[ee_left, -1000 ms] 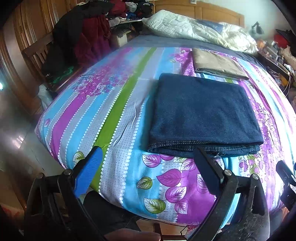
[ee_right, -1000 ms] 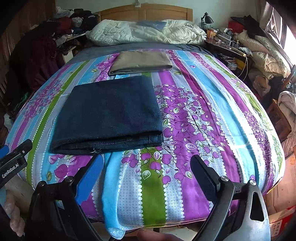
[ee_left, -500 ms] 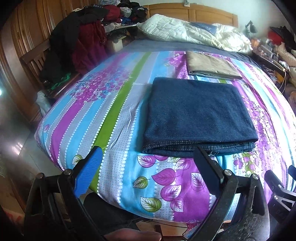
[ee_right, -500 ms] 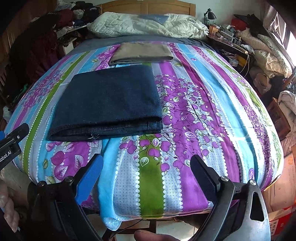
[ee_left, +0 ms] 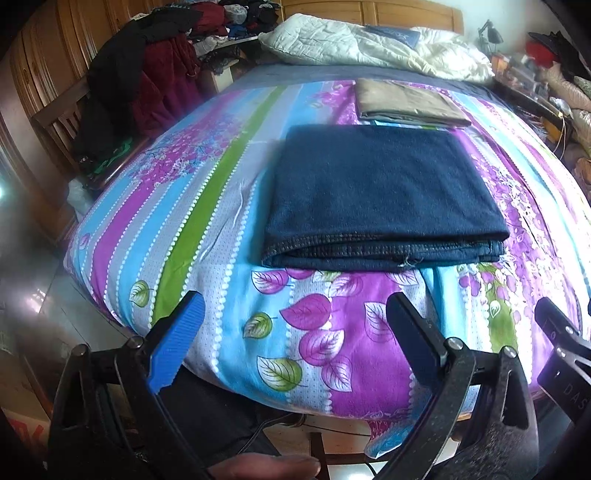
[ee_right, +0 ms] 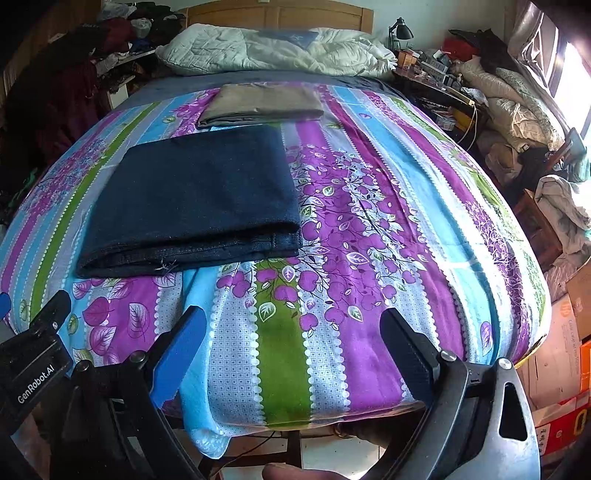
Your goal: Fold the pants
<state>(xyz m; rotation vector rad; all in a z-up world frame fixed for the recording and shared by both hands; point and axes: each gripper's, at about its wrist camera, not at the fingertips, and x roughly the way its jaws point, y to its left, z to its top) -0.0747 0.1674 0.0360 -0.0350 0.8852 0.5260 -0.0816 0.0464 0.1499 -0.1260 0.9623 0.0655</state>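
- Far left of the room: a wooden chair [ee_left: 55, 122] stands against wood panelling, draped with dark and maroon garments [ee_left: 147, 81]; more clothing is heaped on a surface behind it.
- Left gripper [ee_left: 291, 328]: claw spread wide, holding nothing, hanging off the near edge of the bed and clear of the fabric. One finger carries a blue pad [ee_left: 177, 339]; the other is black.
- Bed surface: a striped floral bedspread [ee_left: 207, 206] in purple, blue, green and grey covers the mattress and drapes over the near edge. It lies mostly smooth, with slight creasing left of the jeans.
- Dark blue jeans [ee_left: 376, 199]: folded into a flat rectangle, resting on the bedspread left of centre, stacked hem edges facing the grippers. Not touched by either gripper.
- Just beyond the jeans: a folded tan garment [ee_right: 258, 103], lying flat, close to but apart from them.
- Head of bed: a rumpled white quilt [ee_right: 273, 48] against a wooden headboard [ee_right: 277, 14].
- Right gripper [ee_right: 291, 332]: claw equally wide, empty, off the near edge over the green stripe.
- Right of the room: a black desk lamp [ee_right: 400, 29], a cluttered side table [ee_right: 436, 77], piled bedding [ee_right: 517, 107] under a bright window, and cardboard boxes [ee_right: 569, 350] on the floor.
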